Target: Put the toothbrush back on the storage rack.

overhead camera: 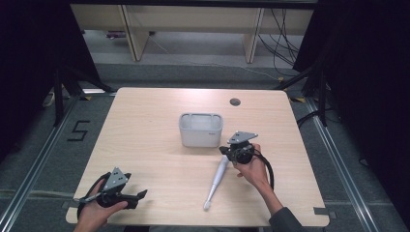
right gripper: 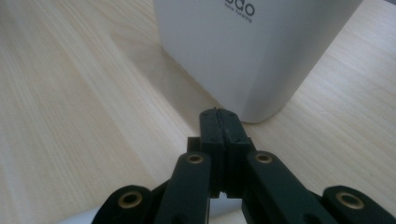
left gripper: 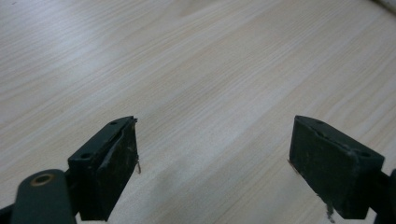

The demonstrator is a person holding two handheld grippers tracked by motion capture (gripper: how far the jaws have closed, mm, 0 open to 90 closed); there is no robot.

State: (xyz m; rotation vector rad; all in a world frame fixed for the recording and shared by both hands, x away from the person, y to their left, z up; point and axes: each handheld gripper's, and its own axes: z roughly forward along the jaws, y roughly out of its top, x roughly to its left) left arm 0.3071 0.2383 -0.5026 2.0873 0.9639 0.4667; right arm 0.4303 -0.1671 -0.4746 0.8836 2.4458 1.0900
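Observation:
A white rectangular container [overhead camera: 199, 137] stands open-topped at the middle of the wooden table [overhead camera: 145, 125]. A long white utensil [overhead camera: 216, 181] lies to its front right, pointing toward the person. My right gripper [overhead camera: 224, 150] sits at the utensil's far end, just beside the container's right front corner. In the right gripper view its jaws [right gripper: 219, 114] are pressed together, with the container wall [right gripper: 252, 56] close ahead and a white bit of the utensil [right gripper: 81, 215] below. My left gripper [overhead camera: 139, 195] rests near the front left edge, jaws [left gripper: 212, 154] wide apart over bare wood.
A round cable hole [overhead camera: 235, 102] sits in the table behind the container. Black curtains flank both sides, and desk legs and cables stand on the floor beyond the far edge. A "5" [overhead camera: 79, 130] is marked on the floor at left.

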